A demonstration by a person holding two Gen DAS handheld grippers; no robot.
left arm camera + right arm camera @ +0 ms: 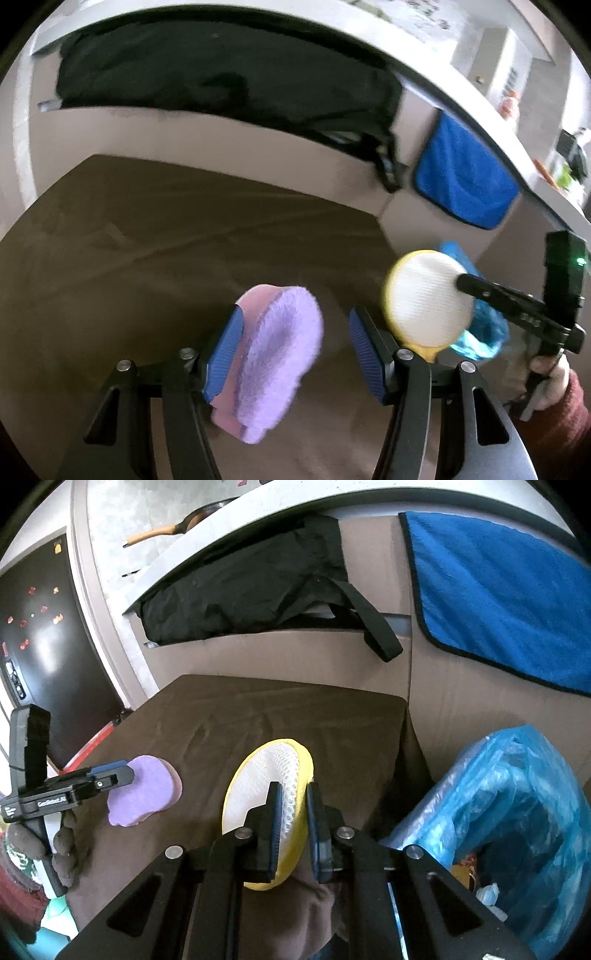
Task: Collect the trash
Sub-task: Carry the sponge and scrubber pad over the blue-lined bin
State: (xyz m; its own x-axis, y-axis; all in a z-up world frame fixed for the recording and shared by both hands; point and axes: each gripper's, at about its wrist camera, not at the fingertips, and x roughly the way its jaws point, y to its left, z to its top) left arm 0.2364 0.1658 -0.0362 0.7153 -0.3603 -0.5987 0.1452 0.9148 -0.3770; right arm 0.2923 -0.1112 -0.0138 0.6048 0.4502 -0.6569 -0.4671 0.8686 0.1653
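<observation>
My left gripper [295, 347] is open; a purple fluffy pad [275, 354] rests against its left finger above the brown cloth-covered table [147, 240]. The pad also shows in the right wrist view [142, 794], at the left gripper's [123, 773] tip. My right gripper [293, 814] is shut on a round yellow-rimmed white sponge [262, 794], held upright over the table. The sponge also shows in the left wrist view [424, 299]. A bin with a blue plastic liner [517, 812] stands right of the table, with some trash inside.
A black bag [258, 583] hangs on the cabinet behind the table, its strap dangling. A blue towel [509, 598] hangs at the right. A pan [177, 528] lies on the counter above. A dark fridge [44, 635] stands at left.
</observation>
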